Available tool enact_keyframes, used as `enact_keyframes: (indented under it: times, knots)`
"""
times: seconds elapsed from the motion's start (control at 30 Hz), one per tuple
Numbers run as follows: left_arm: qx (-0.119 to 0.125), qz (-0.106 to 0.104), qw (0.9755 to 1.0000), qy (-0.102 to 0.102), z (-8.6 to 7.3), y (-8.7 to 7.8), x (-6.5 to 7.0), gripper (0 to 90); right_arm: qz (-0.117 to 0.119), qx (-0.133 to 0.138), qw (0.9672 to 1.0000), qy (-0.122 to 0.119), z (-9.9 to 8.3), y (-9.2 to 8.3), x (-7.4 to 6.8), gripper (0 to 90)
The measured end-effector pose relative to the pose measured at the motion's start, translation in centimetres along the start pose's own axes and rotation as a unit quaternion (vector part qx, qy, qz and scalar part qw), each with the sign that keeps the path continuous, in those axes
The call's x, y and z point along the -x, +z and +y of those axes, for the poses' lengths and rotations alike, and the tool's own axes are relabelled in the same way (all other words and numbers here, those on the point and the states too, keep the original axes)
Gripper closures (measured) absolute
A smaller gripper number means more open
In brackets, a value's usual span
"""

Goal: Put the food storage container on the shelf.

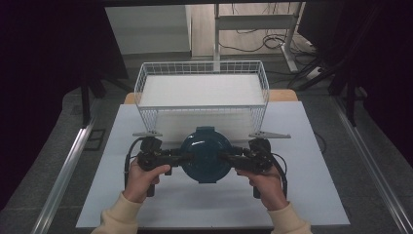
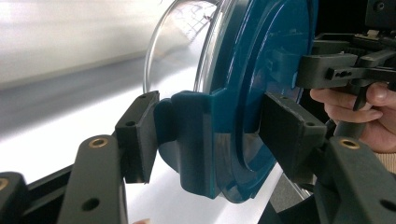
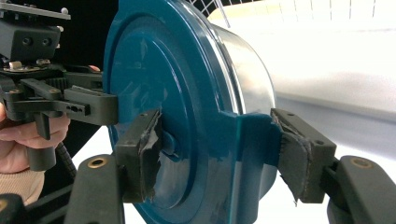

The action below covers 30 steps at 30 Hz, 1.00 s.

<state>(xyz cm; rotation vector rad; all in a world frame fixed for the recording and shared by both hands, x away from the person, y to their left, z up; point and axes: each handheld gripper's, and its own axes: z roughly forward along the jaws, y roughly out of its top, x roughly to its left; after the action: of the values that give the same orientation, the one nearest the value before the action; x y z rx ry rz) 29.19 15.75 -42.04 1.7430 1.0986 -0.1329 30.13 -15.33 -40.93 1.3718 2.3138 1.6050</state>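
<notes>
Claws clamped on both sides of a lidded container, carried toward the wire basket.

My left claw (image 1: 176, 157) is closed on a clip tab at the left edge of the blue lid (image 1: 205, 152), one pad on the tab's underside, the other on the lid's top face; my right claw (image 1: 230, 157) pinches the opposite tab the same way, its torn pads (image 3: 148, 154) squeezing the rim. Between them hangs the clear container (image 2: 180, 44) with its lid on, over the white table (image 1: 97, 195), just in front of the white wire basket (image 1: 202, 68). As I judge it, the grasp is made and the container appears lifted; what is left is to carry it forward over the basket's near wall, lower it inside and let go. The basket's floor looks bare.
</notes>
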Motion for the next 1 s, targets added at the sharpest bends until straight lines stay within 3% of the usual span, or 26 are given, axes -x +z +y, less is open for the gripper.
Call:
enact_keyframes:
  times: [1.0]
  knots:
    - [0.03,0.012,0.9987,0.04,9.0,-3.9,2.2,39.6,0.001,0.02,0.9989,-0.042,9.8,-1.5,-2.5,36.2]
